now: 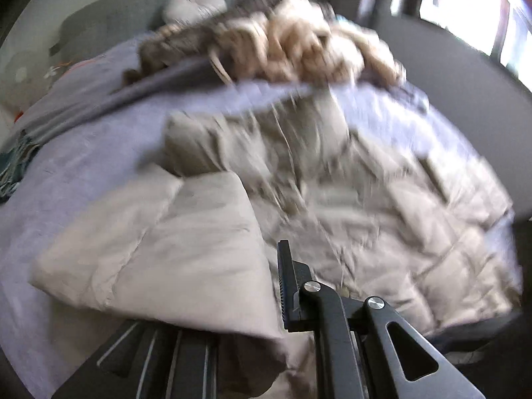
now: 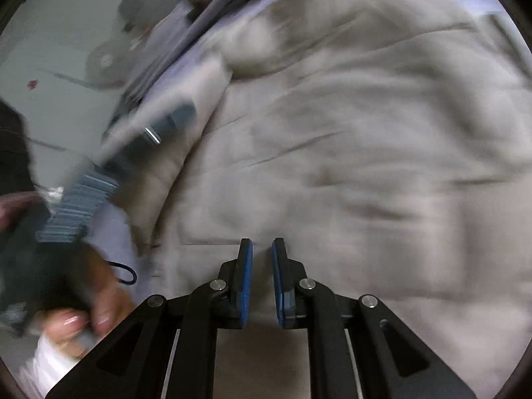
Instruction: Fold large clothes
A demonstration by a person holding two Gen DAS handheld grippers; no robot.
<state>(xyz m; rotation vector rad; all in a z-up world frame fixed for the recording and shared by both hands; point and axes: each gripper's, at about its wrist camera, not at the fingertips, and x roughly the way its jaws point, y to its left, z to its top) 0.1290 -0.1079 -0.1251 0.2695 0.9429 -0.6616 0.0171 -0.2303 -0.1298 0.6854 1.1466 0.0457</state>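
A large beige quilted coat [image 1: 332, 206] with a fur-trimmed hood [image 1: 292, 46] lies spread on a lilac bedspread [image 1: 83, 153]. My left gripper [image 1: 277, 282] is shut on a sleeve or side flap of the coat [image 1: 166, 249], which drapes over its left finger and hides it. In the right wrist view the coat [image 2: 349, 139] fills the frame. My right gripper [image 2: 262, 279] hovers over it with a narrow gap between its blue pads [image 2: 246, 279], holding nothing. The left gripper [image 2: 99, 179] and the hand holding it show at the left, blurred.
A grey headboard [image 1: 109, 23] and a white pillow [image 1: 196, 3] are at the far end of the bed. A grey folded blanket [image 1: 99, 106] lies across the bedspread. A window [image 1: 465, 3] is at the upper right. Pale floor [image 2: 53, 76] lies left of the bed.
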